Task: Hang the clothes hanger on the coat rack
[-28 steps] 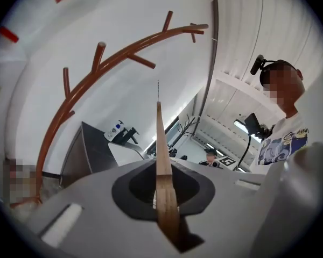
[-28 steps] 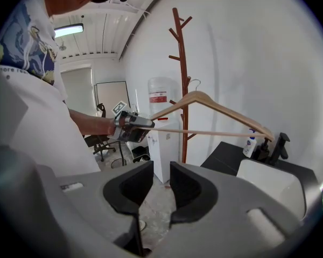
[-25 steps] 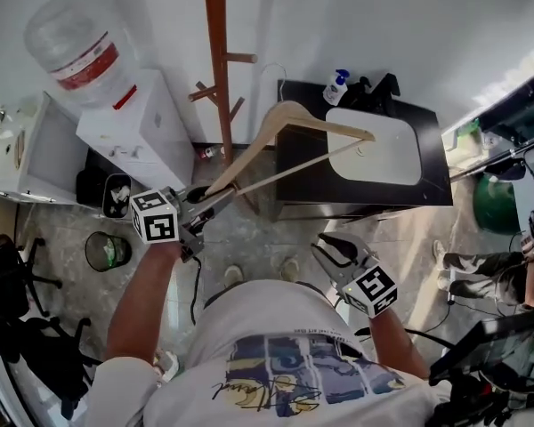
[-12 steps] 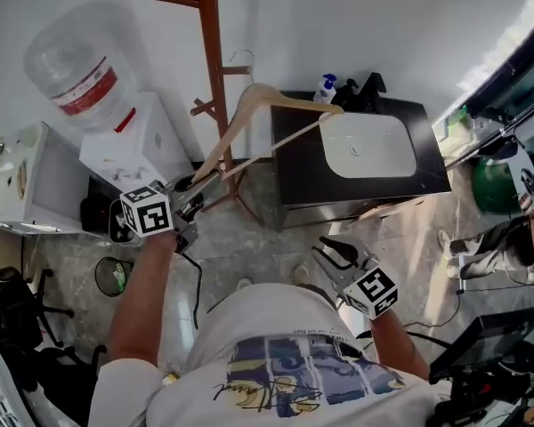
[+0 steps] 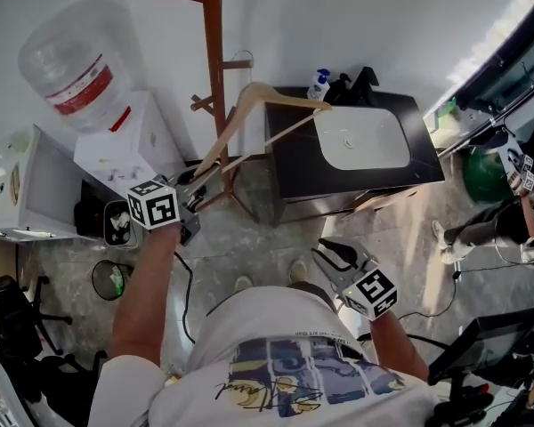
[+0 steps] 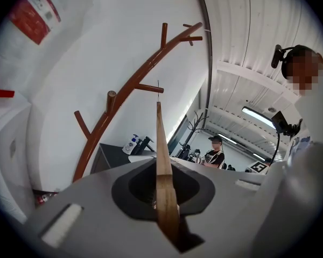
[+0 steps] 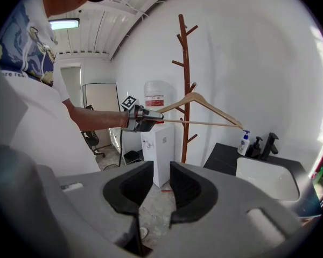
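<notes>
- Since a second ago, the clothes hanger [image 5: 285,100] has shifted leftward in the head view. Its peak now sits just beside the pole of the coat rack [image 5: 215,60] rather than over the black bench [image 5: 294,172].
- The left gripper [image 5: 198,188] is clamped on one end of the hanger, where a shoulder meets the crossbar. The left gripper view shows the pale wood edge-on, pinched between the grey jaws.
- The hanger is smooth, light timber with curved shoulders, a thin straight crossbar and a slim metal hook.
- It is held in the air, roughly level. The hook is close to a short peg of the rack, but contact cannot be made out.
- The rack is reddish-brown wood, an upright pole with angled pegs like branches.
- The right gripper [image 5: 327,254] hangs low by the person's torso. Its dark padded jaws stand a narrow gap apart with nothing between them.
- A translucent water bottle [image 5: 67,56] with a red label tops a white dispenser [image 5: 129,140]. The label's print is too small to read.
- Each gripper's cube carries black-and-white square markers.
</notes>
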Demonstrator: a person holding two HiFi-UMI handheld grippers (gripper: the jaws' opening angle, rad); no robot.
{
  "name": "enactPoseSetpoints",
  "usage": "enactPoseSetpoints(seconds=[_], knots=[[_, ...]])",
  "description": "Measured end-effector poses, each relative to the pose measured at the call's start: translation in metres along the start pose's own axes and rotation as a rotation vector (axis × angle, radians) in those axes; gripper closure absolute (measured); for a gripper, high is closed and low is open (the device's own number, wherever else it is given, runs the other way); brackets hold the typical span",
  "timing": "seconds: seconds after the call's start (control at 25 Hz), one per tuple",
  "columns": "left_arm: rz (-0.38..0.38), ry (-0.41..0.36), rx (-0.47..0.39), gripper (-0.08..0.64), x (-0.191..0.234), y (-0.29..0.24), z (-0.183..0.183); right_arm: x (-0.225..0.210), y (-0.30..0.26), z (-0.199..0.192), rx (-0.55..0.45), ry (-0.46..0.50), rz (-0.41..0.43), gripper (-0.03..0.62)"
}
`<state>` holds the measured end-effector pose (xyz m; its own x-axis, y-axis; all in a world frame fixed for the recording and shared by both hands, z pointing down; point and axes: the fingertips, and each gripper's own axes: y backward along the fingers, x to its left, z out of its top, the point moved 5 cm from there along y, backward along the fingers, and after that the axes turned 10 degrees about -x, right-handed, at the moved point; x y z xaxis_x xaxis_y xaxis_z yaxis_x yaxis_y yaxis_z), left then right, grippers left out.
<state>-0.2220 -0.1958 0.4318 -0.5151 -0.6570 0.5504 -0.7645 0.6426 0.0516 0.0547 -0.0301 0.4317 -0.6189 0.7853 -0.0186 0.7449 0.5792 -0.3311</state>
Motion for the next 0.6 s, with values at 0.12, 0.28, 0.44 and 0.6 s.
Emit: enactPoseSetpoints(seconds=[0.12, 0.28, 0.44, 0.6], knots=[[0.025, -0.005, 0.0, 0.532, 0.01, 0.005, -0.006, 0.006, 0.004, -0.004, 0.012, -0.014, -0.013, 0.495], [0.064, -0.019, 0.003, 0.532, 0.022, 0.011, -0.014, 0.013, 0.006, -0.008, 0.031, -0.022, -0.024, 0.495], [0.104, -0.056, -0.014, 0.532, 0.031, 0.016, -0.017, 0.018, 0.008, -0.011, 0.039, -0.027, -0.033, 0.495], [0.146, -0.103, -0.021, 0.531, 0.042, 0.017, -0.02, 0.024, 0.012, -0.018, 0.054, -0.041, -0.041, 0.495]])
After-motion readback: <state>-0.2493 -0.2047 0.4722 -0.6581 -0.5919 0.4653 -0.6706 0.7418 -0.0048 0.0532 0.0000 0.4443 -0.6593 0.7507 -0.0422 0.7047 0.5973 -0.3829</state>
